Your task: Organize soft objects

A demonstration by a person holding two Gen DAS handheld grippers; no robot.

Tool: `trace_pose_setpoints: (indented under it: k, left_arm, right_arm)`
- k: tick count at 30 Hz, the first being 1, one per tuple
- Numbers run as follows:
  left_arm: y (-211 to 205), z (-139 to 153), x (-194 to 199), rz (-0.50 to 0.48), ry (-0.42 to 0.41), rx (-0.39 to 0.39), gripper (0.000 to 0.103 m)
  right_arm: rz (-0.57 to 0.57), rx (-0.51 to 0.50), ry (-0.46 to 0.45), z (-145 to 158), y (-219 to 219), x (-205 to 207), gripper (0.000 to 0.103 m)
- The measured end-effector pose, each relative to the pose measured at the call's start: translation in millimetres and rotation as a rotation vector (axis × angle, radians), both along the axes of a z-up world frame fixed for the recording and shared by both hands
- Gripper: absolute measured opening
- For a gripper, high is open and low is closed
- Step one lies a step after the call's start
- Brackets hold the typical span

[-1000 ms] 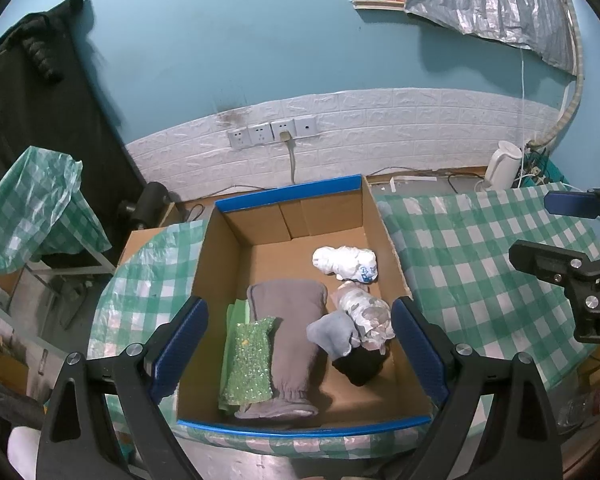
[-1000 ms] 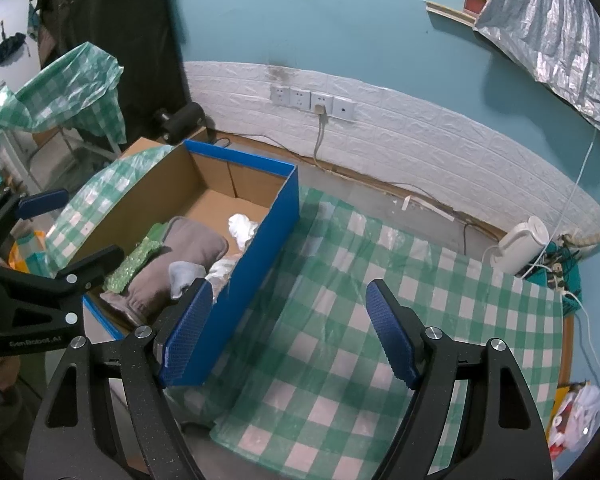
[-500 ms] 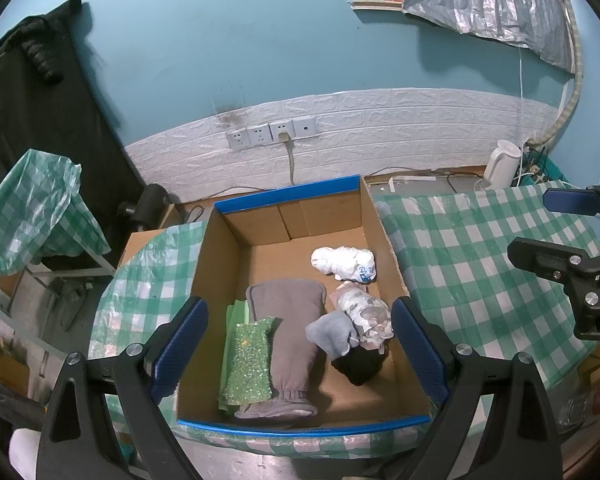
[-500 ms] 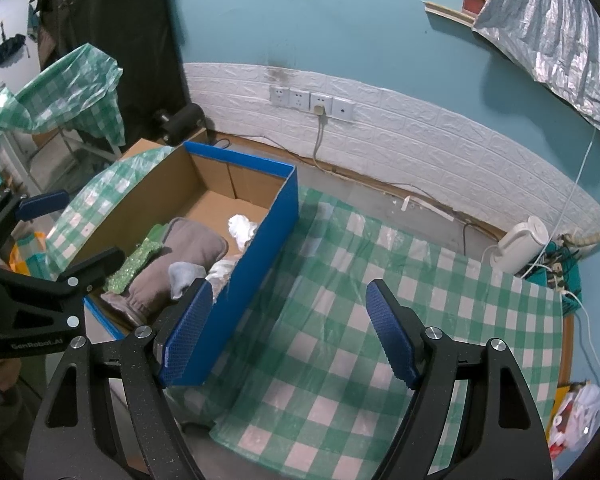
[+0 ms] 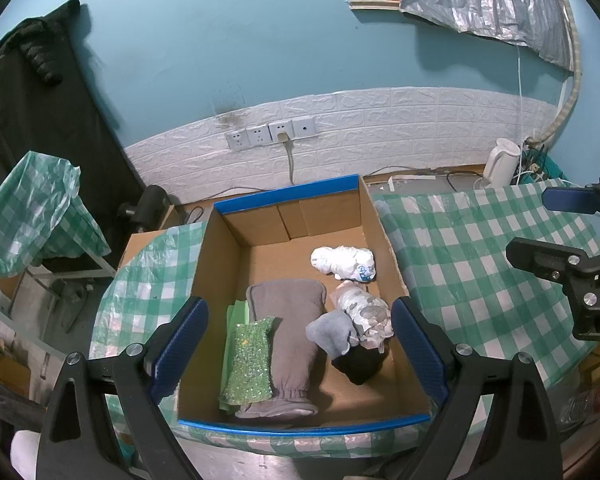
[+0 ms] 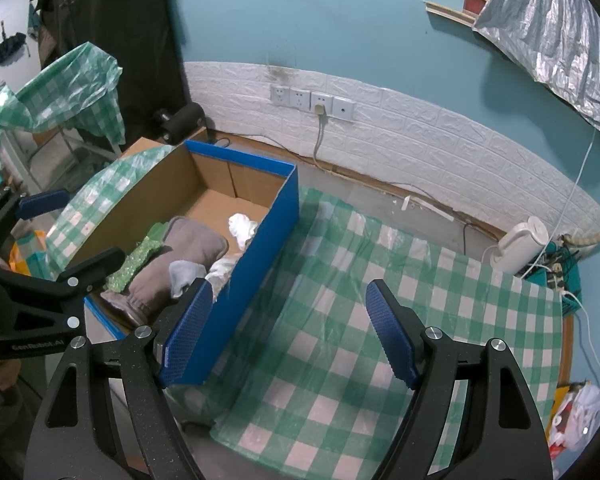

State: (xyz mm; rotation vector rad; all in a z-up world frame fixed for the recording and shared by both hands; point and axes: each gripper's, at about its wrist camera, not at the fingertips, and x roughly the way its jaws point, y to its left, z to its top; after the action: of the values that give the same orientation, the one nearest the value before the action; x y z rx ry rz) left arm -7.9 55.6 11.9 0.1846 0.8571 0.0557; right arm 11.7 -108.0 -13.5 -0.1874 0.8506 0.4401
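Left wrist view: the left gripper [image 5: 298, 346] is held above the cardboard box [image 5: 374, 240], angled downward, its jaws spread wide with nothing between the pads. Framed between its fingers, inside the box, are seen a green sequined cloth [image 5: 249, 360], a folded grey garment [image 5: 290, 344], a pale grey sock [image 5: 331, 332], a patterned bundle [image 5: 366, 314] and a black item [image 5: 358, 364]. A white bundle [image 5: 344, 262] lies further ahead in the box. The right gripper [image 5: 556, 224] is noted far to the right, over the checked tablecloth [image 5: 472, 264].

Right wrist view: the right gripper [image 6: 288, 328] is tilted downward over the tablecloth [image 6: 340, 320], jaws spread and empty. The box [image 6: 260, 264] stands just left of its left finger, the soft items inside. The left gripper [image 6: 70, 228] is seen at far left, over the box's near end.
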Motion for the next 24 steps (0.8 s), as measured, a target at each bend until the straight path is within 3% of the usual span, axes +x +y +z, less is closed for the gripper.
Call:
trace_pose_setpoints:
  k: [24]
  left_arm:
    - [-2.0,-0.2,-0.4,0.0,-0.001,0.002,0.094]
  right_arm:
    - [0.0,0.001,0.0,0.1,-0.3,0.1,0.079]
